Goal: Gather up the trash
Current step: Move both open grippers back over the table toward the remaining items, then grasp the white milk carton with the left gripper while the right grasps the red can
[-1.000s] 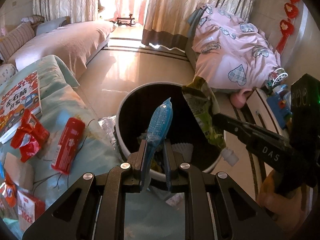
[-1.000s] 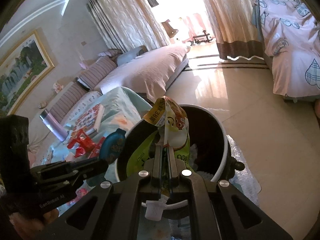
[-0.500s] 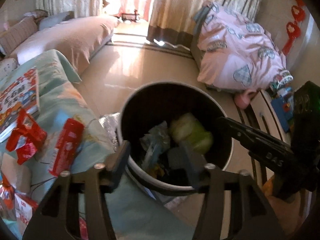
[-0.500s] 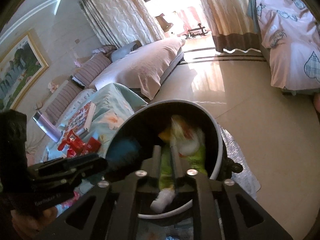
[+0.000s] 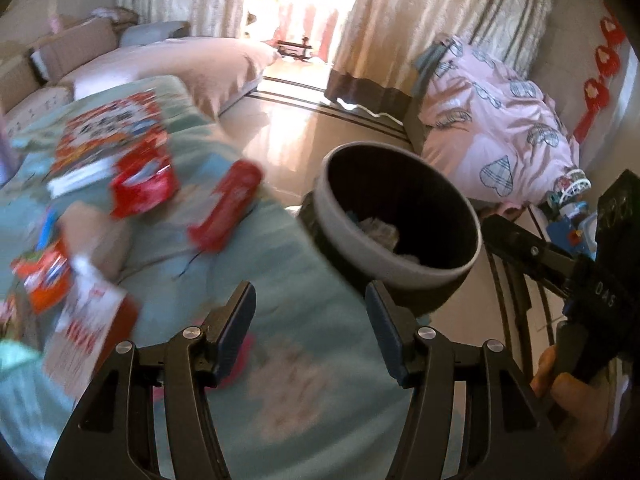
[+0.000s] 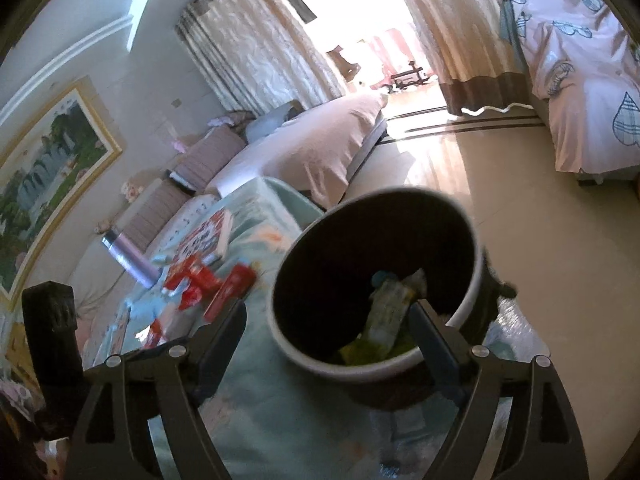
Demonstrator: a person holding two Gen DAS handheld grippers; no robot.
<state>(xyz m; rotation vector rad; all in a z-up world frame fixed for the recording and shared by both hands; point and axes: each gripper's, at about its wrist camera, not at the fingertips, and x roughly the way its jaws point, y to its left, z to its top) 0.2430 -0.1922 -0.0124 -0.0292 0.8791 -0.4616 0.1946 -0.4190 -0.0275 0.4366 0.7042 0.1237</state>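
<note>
A round dark bin with a pale rim (image 5: pixel 436 270) stands on the floor beside the table; it also shows in the right wrist view (image 6: pixel 320 362). A green snack bag (image 6: pixel 384 316) and other wrappers lie inside it. My left gripper (image 5: pixel 310 328) is open and empty above the teal tablecloth (image 5: pixel 280 360), left of the bin. My right gripper (image 6: pixel 328 332) is open and empty over the bin's near rim. Red wrappers (image 5: pixel 224 204) and a torn red packet (image 5: pixel 144 184) lie on the table, blurred.
A picture book (image 5: pixel 108 136), an orange packet (image 5: pixel 42 276) and a red-and-white box (image 5: pixel 92 328) lie on the table's left side. A purple bottle (image 6: pixel 128 256) stands farther back. Sofas, a pink quilt (image 5: pixel 500 120) and a shelf of toys surround the tiled floor.
Both grippers opened and let go: the blue fish-shaped wrapper and the green snack bag dropped into the bin. The left gripper has since swung left and back over the table.
</note>
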